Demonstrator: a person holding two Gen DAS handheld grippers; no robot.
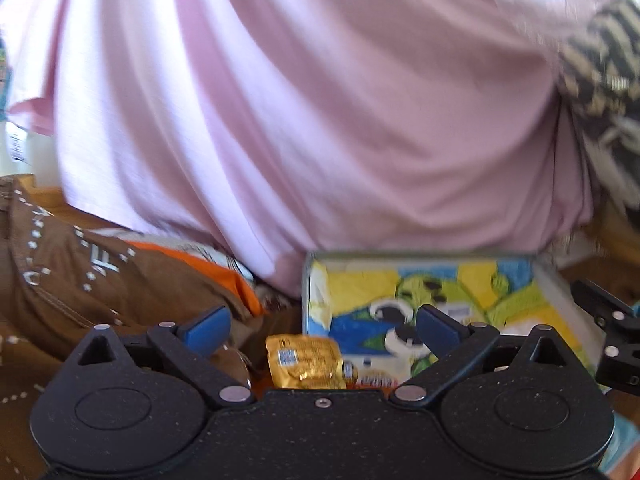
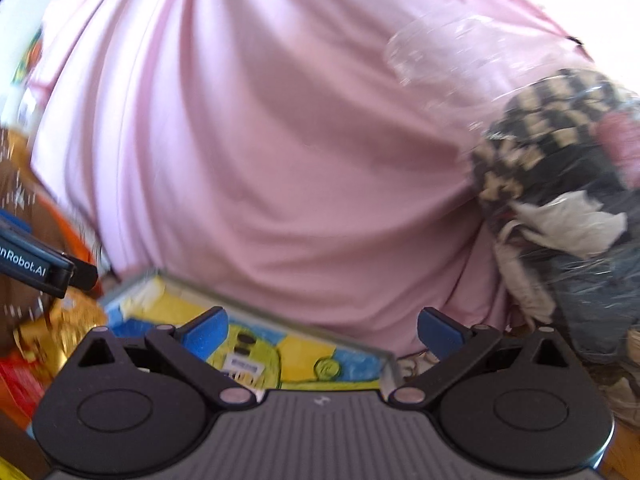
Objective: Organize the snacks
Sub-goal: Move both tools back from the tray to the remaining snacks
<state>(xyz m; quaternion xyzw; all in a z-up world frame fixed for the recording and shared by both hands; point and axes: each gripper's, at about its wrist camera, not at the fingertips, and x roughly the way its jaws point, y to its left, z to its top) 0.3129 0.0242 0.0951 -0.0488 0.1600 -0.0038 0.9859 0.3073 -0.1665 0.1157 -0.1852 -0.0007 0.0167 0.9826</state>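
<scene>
A shallow box (image 1: 316, 280) with a yellow, blue and green cartoon print inside sits low in the left wrist view. A gold foil snack packet (image 1: 304, 364) lies just left of the box, close to my left gripper (image 1: 322, 330), which is open with nothing between its blue fingers. In the right wrist view the same box (image 2: 384, 356) lies below my right gripper (image 2: 322, 330), also open and holding nothing. Gold packets (image 2: 60, 332) and a red packet (image 2: 16, 384) show at the left edge there.
A person's pink shirt (image 1: 304, 112) fills most of both views, right behind the box. Brown printed fabric (image 1: 72, 280) with an orange piece lies at left. A clear bag of checkered and other clothing (image 2: 560, 184) is at right. The other gripper (image 2: 32, 266) pokes in at left.
</scene>
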